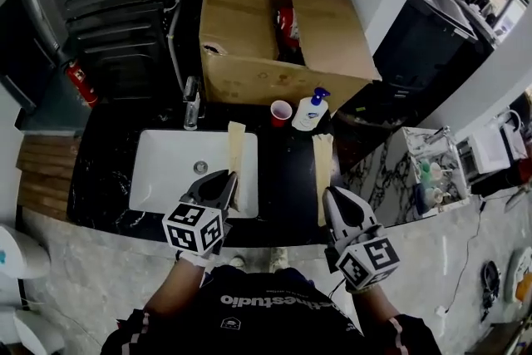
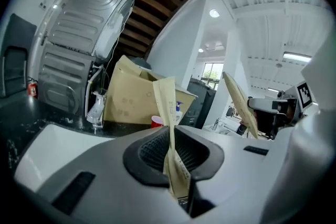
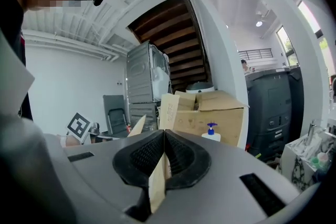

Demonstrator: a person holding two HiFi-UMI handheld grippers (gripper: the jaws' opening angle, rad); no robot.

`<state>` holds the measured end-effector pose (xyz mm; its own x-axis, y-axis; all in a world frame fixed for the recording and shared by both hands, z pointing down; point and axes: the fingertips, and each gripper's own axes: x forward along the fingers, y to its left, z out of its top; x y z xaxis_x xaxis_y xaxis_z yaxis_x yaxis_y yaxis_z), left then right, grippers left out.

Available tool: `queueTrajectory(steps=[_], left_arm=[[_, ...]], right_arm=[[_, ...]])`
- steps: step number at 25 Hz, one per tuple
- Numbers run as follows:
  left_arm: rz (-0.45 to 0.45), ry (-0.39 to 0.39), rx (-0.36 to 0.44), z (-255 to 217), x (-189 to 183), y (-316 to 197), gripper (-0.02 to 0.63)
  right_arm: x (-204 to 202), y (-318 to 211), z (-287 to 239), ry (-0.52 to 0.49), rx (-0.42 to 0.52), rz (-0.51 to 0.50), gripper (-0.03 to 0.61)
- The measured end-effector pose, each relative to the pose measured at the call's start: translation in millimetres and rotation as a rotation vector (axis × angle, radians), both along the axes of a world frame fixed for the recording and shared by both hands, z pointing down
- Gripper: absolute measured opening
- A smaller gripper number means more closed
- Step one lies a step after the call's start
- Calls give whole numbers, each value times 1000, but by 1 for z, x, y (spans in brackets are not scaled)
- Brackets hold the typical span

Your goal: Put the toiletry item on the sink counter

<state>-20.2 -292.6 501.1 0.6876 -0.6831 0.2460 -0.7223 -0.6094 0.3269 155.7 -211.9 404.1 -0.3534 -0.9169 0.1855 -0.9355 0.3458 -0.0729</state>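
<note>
Left tool (image 1: 223, 189) pinches one tan packet (image 1: 236, 147), right tool (image 1: 336, 205) a second packet (image 1: 322, 166), both near ends hidden inside the tools.

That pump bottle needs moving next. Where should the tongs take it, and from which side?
Probably the white body of the pump bottle, below the blue head, coming from the counter's front edge: it stands upright, with the cardboard box right behind and the red cup at its left.
</note>
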Motion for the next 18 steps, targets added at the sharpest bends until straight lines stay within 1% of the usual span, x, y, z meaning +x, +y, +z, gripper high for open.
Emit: queueTrajectory(steps=[5, 7, 10, 14, 16, 18], left_arm=[[-40, -17, -141, 50, 51, -27, 42], [-44, -40, -188, 71, 73, -40, 41], [-46, -95, -261, 105, 100, -58, 41], [-106, -163, -360, 145, 112, -84, 41], [-128, -189, -392, 160, 115, -92, 41], [-131, -215, -409, 169, 119, -96, 41]], right_arm=[[33, -34, 8, -6, -17, -54, 41], [45, -43, 10, -7, -23, -68, 41], [59, -54, 12, -3, -31, -91, 41], [74, -63, 21, -15, -49, -106, 41], [77, -67, 23, -18, -57, -116, 41], [81, -70, 26, -27, -62, -121, 41]])
